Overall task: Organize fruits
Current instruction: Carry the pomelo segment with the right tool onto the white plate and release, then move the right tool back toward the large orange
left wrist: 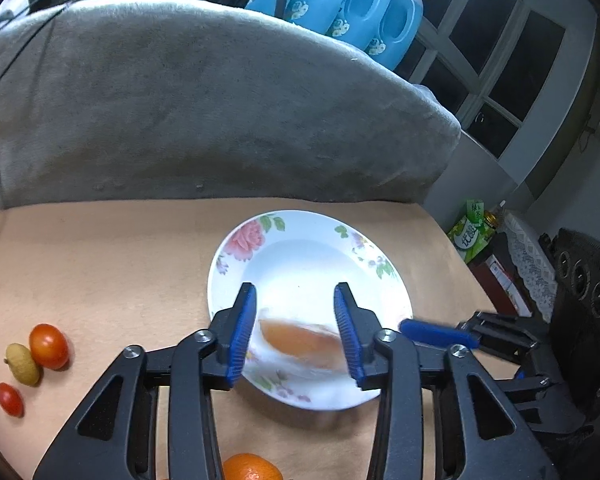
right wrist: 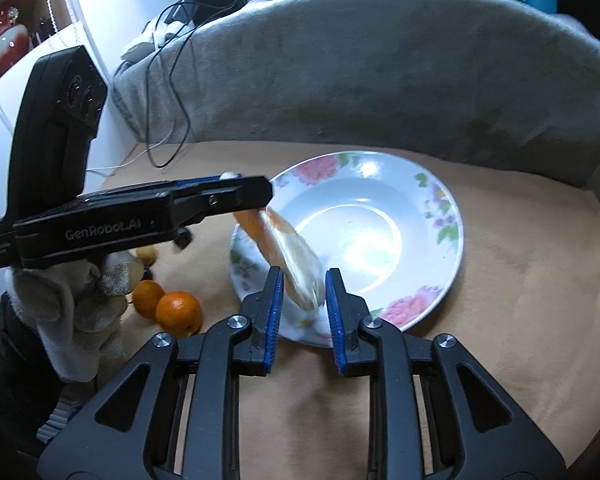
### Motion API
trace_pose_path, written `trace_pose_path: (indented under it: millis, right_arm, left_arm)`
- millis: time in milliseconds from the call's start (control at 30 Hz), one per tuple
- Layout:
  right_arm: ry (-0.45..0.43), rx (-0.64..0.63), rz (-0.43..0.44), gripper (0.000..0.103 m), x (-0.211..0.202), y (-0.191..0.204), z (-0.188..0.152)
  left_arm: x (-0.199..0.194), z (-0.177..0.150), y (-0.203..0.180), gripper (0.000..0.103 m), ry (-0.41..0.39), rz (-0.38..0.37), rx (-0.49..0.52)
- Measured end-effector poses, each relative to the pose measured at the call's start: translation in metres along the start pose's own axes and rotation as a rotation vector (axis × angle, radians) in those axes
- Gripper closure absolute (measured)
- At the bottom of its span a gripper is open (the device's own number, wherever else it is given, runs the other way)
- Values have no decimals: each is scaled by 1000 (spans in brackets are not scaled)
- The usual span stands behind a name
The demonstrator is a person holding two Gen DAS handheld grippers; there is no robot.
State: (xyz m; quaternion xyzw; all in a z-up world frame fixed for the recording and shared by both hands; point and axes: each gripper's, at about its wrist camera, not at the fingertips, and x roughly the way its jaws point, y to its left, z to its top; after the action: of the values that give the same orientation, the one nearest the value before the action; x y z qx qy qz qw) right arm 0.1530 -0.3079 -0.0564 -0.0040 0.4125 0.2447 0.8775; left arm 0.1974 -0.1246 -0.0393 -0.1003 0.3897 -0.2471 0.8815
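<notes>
A white floral plate (left wrist: 300, 236) (right wrist: 440, 216) sits on the tan table. A blurred orange fruit piece (left wrist: 300, 342) (right wrist: 292, 256) is in mid-air or falling over the plate's near rim. My left gripper (left wrist: 296, 332) is open above it, jaws wide apart and not touching it. My right gripper (right wrist: 300, 304) is open, with the piece's lower end between its pads. The left gripper (right wrist: 244, 196) shows side-on in the right wrist view, and the right gripper's fingers (left wrist: 436, 334) show at the plate's right edge.
Two cherry tomatoes (left wrist: 48, 346) (left wrist: 10, 399) and a small yellow-green fruit (left wrist: 23, 364) lie at the left. Oranges (right wrist: 178, 312) (right wrist: 148, 296) (left wrist: 252, 467) lie near the table's front. A grey sofa back (left wrist: 220, 112) rises behind the table. Black cables (right wrist: 176, 92) hang over it.
</notes>
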Motion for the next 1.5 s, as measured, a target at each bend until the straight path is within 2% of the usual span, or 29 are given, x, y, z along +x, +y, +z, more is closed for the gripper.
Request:
trace_pose_path:
  millis: [67,100,233,467,500,533,600,900,1500]
  right_arm:
    - [-23,1,-15,40,-7,-1,2]
    - [-33,-1,-21,36,-9,-1,3]
    - [-63,-19,-36,35,-20,3,6]
    - [-63,-35,-44,34,-22,14,6]
    - [-62,-39,-46,32,-22,17,7]
    - [-61,-42,-47,23,-21,19,7]
    - [-69,-50,-50,13,-21,26,9]
    - [-62,-100,-46,13,-16,55,18]
    - [-39,-185,6,13,4,109,29]
  left_arm:
    - [-3,0,-1,55,-9,4,1]
    - [-5,0,0,55,-14,8,3]
    - [-14,0,1,54,-31,20,8]
    - [-40,-2,5,41,-79,71,26]
    - [-45,-3,6,38,-90,79,27]
    - [-49,-3,7,37,-98,87,27]
    - [-59,-4,10,34,-117,105,32]
    - [-91,-13,23,25,-175,169,30]
    - [-148,-42,59,21,-241,291,-31]
